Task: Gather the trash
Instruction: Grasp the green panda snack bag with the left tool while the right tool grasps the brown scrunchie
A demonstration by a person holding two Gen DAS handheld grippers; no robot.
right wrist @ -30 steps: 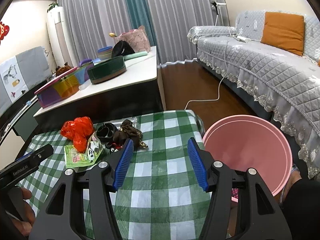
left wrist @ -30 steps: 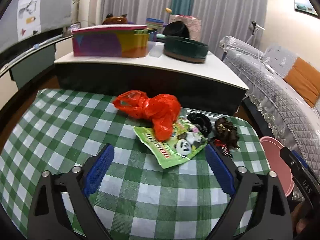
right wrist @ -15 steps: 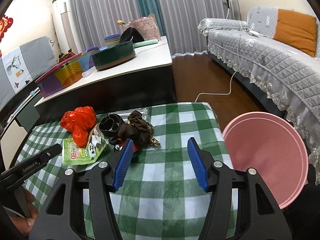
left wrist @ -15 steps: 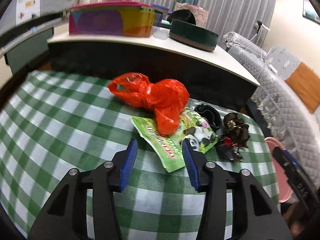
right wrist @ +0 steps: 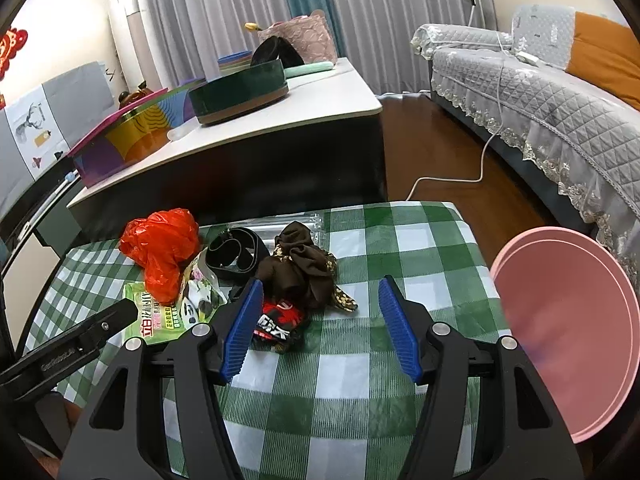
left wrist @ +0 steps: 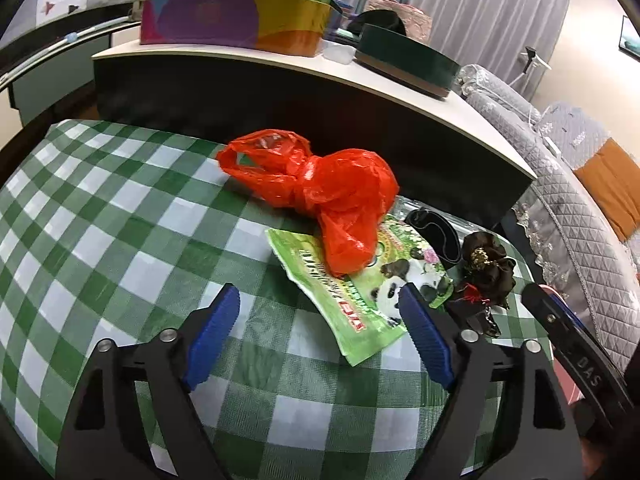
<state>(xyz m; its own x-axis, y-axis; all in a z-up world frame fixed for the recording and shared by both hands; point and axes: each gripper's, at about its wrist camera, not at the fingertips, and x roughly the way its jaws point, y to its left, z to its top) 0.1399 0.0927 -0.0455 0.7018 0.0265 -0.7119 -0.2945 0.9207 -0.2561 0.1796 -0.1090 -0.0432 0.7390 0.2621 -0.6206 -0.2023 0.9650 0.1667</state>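
Your left gripper (left wrist: 320, 324) hangs spread and empty; the green wrapper (left wrist: 352, 292) lies at its 1 o'clock on the table (left wrist: 100, 220), under the red bag (left wrist: 332, 196). Pinch the wrapper's free corner. Right gripper (right wrist: 320, 320) gapes, empty.

Checked tablecloth (left wrist: 100, 216) – red bag (left wrist: 332, 196), green wrapper (left wrist: 352, 304).

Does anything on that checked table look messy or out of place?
Yes, a small heap of litter sits at the far side of the checked table: a crumpled red plastic bag lies on a torn green panda wrapper, beside a black band, a brown fabric wad and a red-and-black wrapper.
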